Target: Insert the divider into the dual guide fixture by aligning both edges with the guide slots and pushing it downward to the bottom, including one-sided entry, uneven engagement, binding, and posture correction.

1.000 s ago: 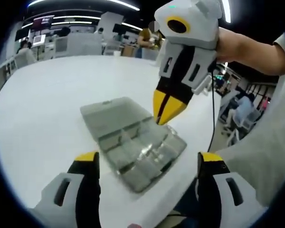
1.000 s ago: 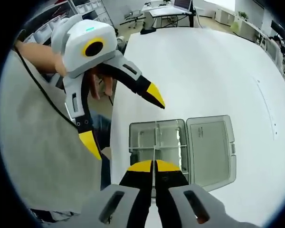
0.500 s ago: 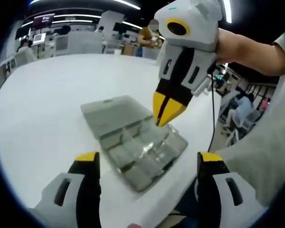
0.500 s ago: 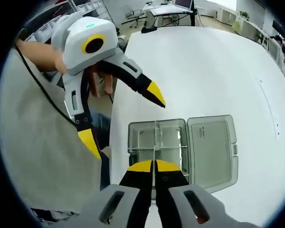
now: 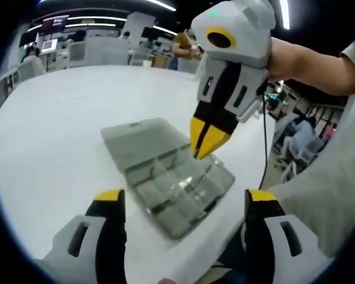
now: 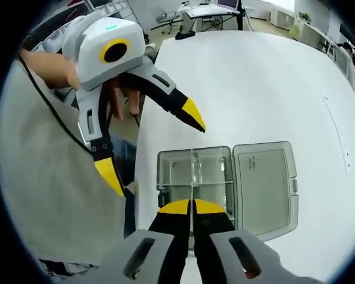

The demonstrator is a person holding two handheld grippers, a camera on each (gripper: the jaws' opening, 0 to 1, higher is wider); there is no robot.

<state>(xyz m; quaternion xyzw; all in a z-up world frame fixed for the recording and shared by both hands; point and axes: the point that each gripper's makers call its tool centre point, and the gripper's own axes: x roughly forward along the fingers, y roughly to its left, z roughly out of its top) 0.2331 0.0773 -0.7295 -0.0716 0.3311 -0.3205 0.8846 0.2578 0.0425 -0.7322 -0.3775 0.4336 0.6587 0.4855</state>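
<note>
A clear plastic compartment box point(image 5: 176, 188) lies with its lid point(image 5: 132, 139) open flat on the white table point(image 5: 53, 130), near the table's edge. My right gripper point(image 5: 202, 144) hangs tips-down over the box's near rim, shut on a thin clear divider point(image 6: 193, 177) that I see edge-on as a pale line running out over the box point(image 6: 177, 173) and its middle partition. How deep the divider sits in any slot is not visible. My left gripper point(image 5: 184, 199) is open and holds nothing, off the box on the table-edge side; in the right gripper view it point(image 6: 152, 147) spreads wide above the box's left end.
The box's lid point(image 6: 264, 182) lies to the right in the right gripper view. Beyond the box, the table point(image 6: 260, 89) stretches wide and bare. A person's grey sleeve point(image 6: 53, 195) and forearm point(image 5: 307, 62) are close by. Office desks and chairs stand in the background.
Almost nothing has changed. The right gripper with the divider has drifted very slightly over the box; the left gripper stays open in the same place.
</note>
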